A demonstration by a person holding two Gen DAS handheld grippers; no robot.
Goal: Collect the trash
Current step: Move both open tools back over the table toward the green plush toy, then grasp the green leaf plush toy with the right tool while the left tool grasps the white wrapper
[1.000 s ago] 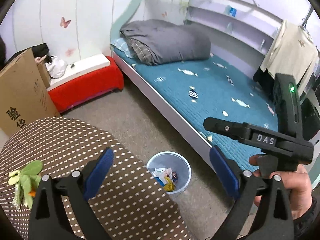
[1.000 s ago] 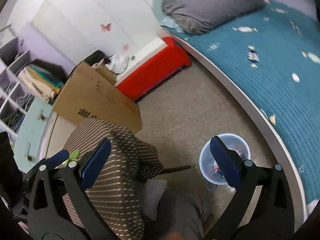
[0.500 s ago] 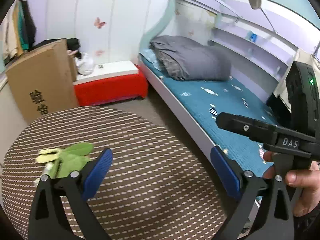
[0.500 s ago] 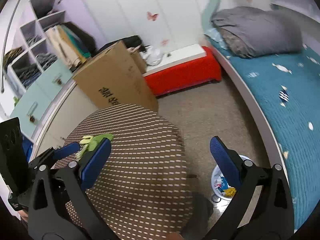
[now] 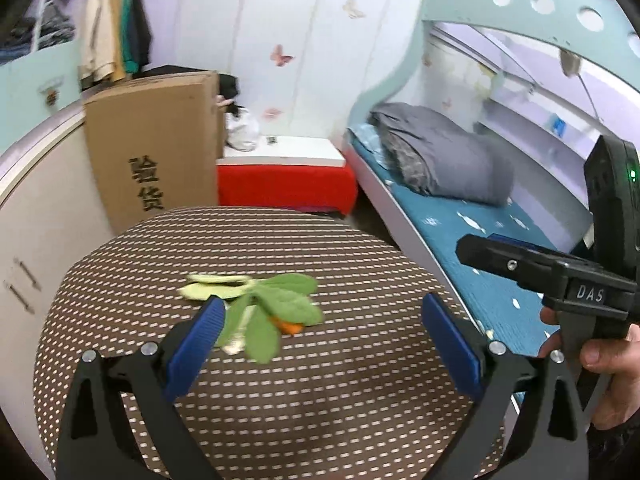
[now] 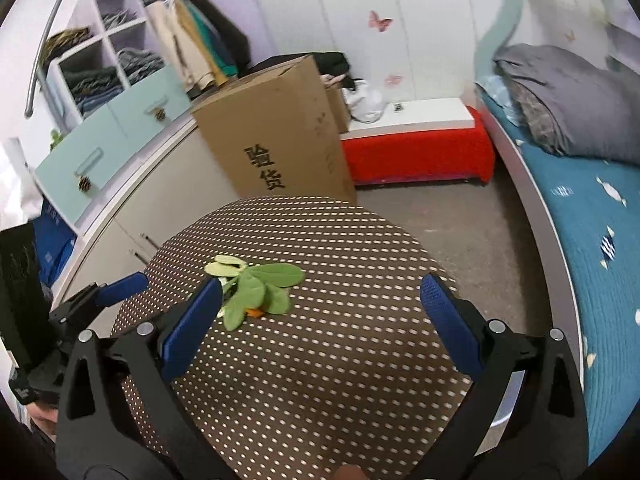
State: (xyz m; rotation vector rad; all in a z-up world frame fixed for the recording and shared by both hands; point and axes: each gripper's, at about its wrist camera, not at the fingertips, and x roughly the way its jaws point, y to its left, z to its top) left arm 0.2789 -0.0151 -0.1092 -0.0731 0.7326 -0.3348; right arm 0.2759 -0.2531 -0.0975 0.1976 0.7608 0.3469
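Leafy green scraps (image 5: 276,308) with an orange bit sat mid-way on the brown dotted round table (image 5: 360,392), we had our left gripper (image 5: 324,344) spread wide just short of them, right gripper (image 6: 320,324) gaping too, both holding nothing, cardboard box (image 6: 280,132) behind.

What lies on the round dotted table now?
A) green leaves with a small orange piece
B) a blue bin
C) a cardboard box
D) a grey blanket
A: the green leaves with a small orange piece lie on the table, in front of the open left gripper; nothing else rests on it.
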